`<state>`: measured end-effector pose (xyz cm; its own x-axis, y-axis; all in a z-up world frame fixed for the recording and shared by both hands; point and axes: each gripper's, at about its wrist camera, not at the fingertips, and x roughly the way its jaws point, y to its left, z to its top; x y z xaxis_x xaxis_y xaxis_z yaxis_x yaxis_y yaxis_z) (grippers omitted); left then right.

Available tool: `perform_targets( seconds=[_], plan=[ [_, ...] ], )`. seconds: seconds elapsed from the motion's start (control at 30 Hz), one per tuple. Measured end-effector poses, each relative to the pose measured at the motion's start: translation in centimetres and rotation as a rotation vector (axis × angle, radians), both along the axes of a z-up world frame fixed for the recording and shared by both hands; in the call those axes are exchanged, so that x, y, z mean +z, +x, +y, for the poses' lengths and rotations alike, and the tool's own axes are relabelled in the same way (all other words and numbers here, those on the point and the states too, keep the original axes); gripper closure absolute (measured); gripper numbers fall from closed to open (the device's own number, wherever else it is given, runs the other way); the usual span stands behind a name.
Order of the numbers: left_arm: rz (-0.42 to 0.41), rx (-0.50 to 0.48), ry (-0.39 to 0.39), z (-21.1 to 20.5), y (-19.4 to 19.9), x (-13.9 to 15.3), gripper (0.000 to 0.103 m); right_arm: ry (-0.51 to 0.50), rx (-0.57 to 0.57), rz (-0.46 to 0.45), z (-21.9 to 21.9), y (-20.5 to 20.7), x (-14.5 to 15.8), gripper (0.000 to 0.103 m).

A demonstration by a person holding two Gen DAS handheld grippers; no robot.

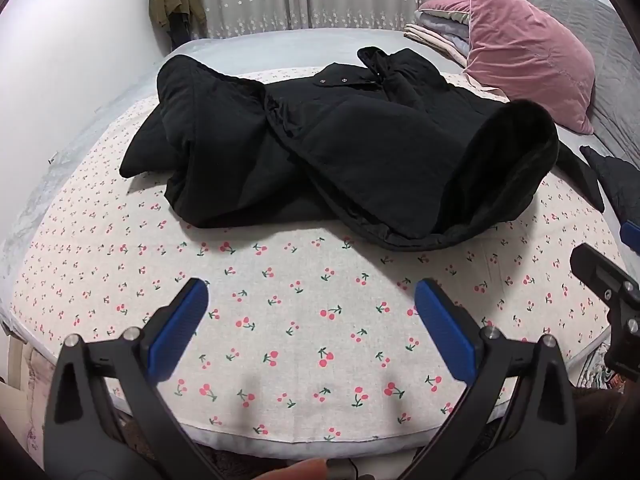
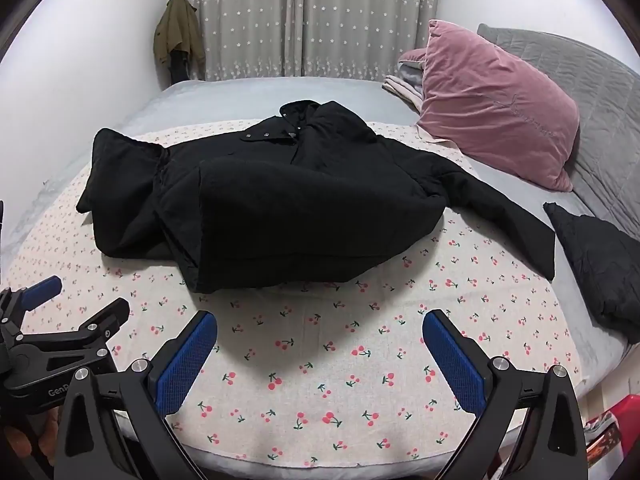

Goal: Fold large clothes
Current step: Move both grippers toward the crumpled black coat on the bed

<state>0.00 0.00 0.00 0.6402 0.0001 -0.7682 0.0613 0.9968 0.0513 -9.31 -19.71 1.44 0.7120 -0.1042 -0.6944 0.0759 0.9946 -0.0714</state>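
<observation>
Black padded jacket (image 2: 280, 196) lies mid-bed on the cherry-print sheet (image 2: 320, 368), collar toward the curtains. Looks part-folded: body bunched and doubled over itself, left side tucked in a lump, but one sleeve (image 2: 508, 220) trails out loose toward the pink pillow (image 2: 496, 100). Not a tidy bundle yet; sleeve and a final fold seem left. Left gripper (image 1: 312, 320) and right gripper (image 2: 320, 348) both hover over the near sheet, jaws spread wide, pinching nothing, short of the jacket.
</observation>
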Motion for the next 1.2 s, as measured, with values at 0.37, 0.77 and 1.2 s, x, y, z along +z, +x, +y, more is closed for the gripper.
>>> perform_targets(
  seconds=[0.37,0.77,1.2],
  plan=[
    [0.003,-0.001,0.001,-0.1,0.0,0.0,0.0,-0.001,0.002,0.001,-0.1,0.1,-0.1,0.0],
    [0.02,-0.001,-0.029,0.1,0.2,0.3,0.0,0.015,0.009,0.006,0.1,-0.1,-0.2,0.0],
    [-0.165,-0.003,0.066,1.8,1.3,3.4,0.0,0.04,0.015,-0.036,0.5,1.0,1.1,0.0]
  ],
)
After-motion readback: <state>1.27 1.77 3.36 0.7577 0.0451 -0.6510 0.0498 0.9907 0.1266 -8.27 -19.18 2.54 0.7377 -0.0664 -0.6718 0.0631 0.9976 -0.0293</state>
